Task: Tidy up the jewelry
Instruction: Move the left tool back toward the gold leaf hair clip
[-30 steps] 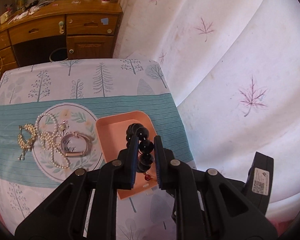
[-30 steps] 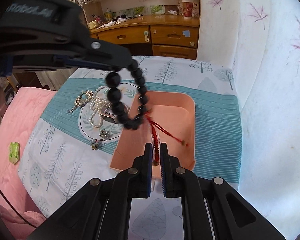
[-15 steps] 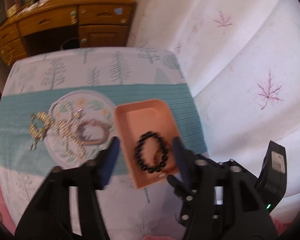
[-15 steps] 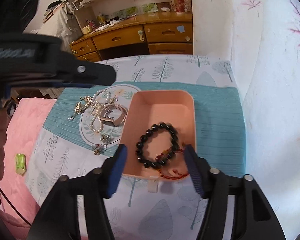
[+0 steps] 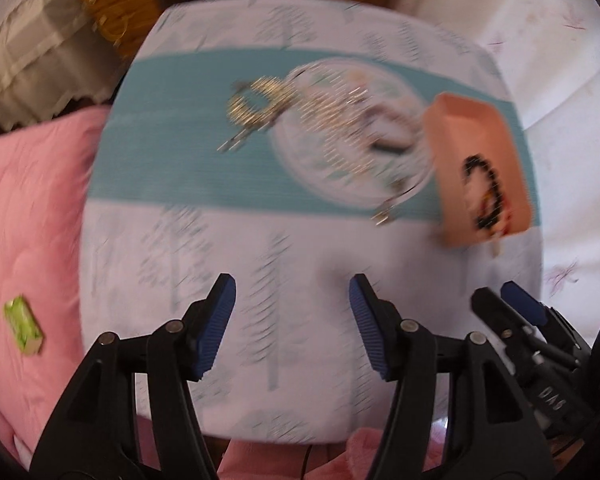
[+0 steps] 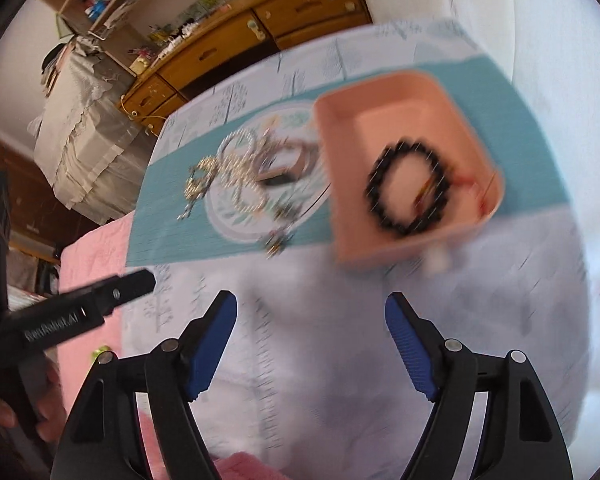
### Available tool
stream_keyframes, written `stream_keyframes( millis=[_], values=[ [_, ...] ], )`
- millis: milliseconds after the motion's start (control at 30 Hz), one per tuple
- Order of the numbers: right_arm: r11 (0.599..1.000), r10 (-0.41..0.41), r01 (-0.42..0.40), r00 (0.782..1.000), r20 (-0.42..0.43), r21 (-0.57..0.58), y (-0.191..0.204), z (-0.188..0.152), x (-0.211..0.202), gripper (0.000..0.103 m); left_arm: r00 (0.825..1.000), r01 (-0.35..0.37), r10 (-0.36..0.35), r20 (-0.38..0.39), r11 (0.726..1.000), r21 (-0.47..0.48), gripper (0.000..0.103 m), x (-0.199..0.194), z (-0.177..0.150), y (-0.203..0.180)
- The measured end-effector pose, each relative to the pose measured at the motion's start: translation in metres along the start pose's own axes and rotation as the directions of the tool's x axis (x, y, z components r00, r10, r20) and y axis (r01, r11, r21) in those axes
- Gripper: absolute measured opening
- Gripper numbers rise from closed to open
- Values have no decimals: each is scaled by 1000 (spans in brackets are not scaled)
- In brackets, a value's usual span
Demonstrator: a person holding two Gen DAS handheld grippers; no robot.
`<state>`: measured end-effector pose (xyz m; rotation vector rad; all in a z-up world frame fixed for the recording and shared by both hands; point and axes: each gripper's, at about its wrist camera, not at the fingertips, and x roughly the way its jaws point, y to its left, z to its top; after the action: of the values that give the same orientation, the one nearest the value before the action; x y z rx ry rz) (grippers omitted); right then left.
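Black bead bracelet (image 6: pixel 408 190) is lying flat inside the pink tray (image 6: pixel 340 128), red cord trailing off toward the tray's right wall. In the left wrist view the same bracelet (image 5: pixel 486 192) is showing in the tray (image 5: pixel 460 120) at the right end of the teal stripe. Both frames are motion-blurred, so fine detail is not readable.

Rest of the jewelry is sitting just left of the tray on the round printed patch: pearl strand (image 6: pixel 240 168), gold chain piece (image 6: pixel 198 184), a bangle (image 6: pixel 288 168) close to the tray's left wall, small pieces (image 6: pixel 278 236) near the stripe's lower edge. Can't tell which pieces are touching.

Right gripper (image 6: pixel 311 344) is hovering over the tree-print cloth (image 6: pixel 340 340) near the tray, fingers spread wide, nothing between them. Left gripper (image 5: pixel 292 324) is likewise spread wide and holding nothing, well apart from the tray.

Pink quilt (image 5: pixel 28 208) is lying left of the cloth, small green packet (image 5: pixel 23 325) on it.
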<state>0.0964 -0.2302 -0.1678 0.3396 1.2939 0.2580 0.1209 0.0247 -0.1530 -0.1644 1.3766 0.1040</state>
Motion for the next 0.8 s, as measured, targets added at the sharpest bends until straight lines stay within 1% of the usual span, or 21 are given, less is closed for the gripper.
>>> stream_keyframes(
  millis=[67, 167, 233, 300, 333, 367, 433, 467, 533, 600, 667, 700, 733, 800],
  values=[
    [1000, 3, -2, 1000, -28, 27, 13, -14, 9, 78, 999, 16, -17, -34, 1000, -17, 56, 4, -8, 24],
    [999, -49, 51, 996, -72, 20, 38, -34, 23, 78, 997, 19, -20, -68, 999, -26, 57, 11, -19, 61],
    [997, -83, 83, 993, -85, -8, 53, -46, 29, 78, 998, -14, 14, -64, 1000, 4, 57, 11, -22, 73],
    [992, -115, 111, 990, -83, -56, 75, -63, 34, 78, 996, -75, 78, -33, 994, 77, 58, 10, -25, 83],
    [989, -130, 123, 988, -82, -86, 84, -69, 36, 78, 994, -110, 112, -10, 986, 127, 58, 10, -26, 87],
    [983, -148, 137, 986, -81, -121, 92, -73, 38, 78, 991, -135, 136, 10, 976, 172, 58, 8, -25, 89],
    [965, -191, 175, 979, -69, -198, 110, -80, 39, 78, 987, -159, 150, 52, 956, 248, 58, 5, -20, 88],
    [950, -210, 193, 977, -46, -244, 119, -83, 39, 78, 987, -160, 143, 77, 944, 288, 58, 3, -19, 88],
    [912, -238, 230, 971, 19, -339, 135, -86, 35, 78, 988, -138, 103, 114, 923, 359, 58, 2, -14, 87],
    [876, -235, 242, 969, 70, -417, 148, -89, 32, 78, 990, -107, 57, 128, 897, 429, 58, 2, -8, 87],
    [854, -218, 240, 971, 101, -461, 158, -89, 31, 78, 991, -70, 4, 136, 871, 486, 58, 2, 0, 85],
    [847, -212, 240, 971, 111, -474, 162, -89, 32, 78, 991, -64, -8, 137, 858, 511, 58, 2, 4, 82],
    [845, -208, 240, 971, 119, -478, 164, -87, 31, 78, 990, -65, -15, 140, 835, 547, 58, 2, 9, 79],
    [846, -199, 240, 971, 136, -477, 164, -80, 33, 78, 989, -96, 7, 149, 793, 601, 58, 5, 18, 72]
  ],
)
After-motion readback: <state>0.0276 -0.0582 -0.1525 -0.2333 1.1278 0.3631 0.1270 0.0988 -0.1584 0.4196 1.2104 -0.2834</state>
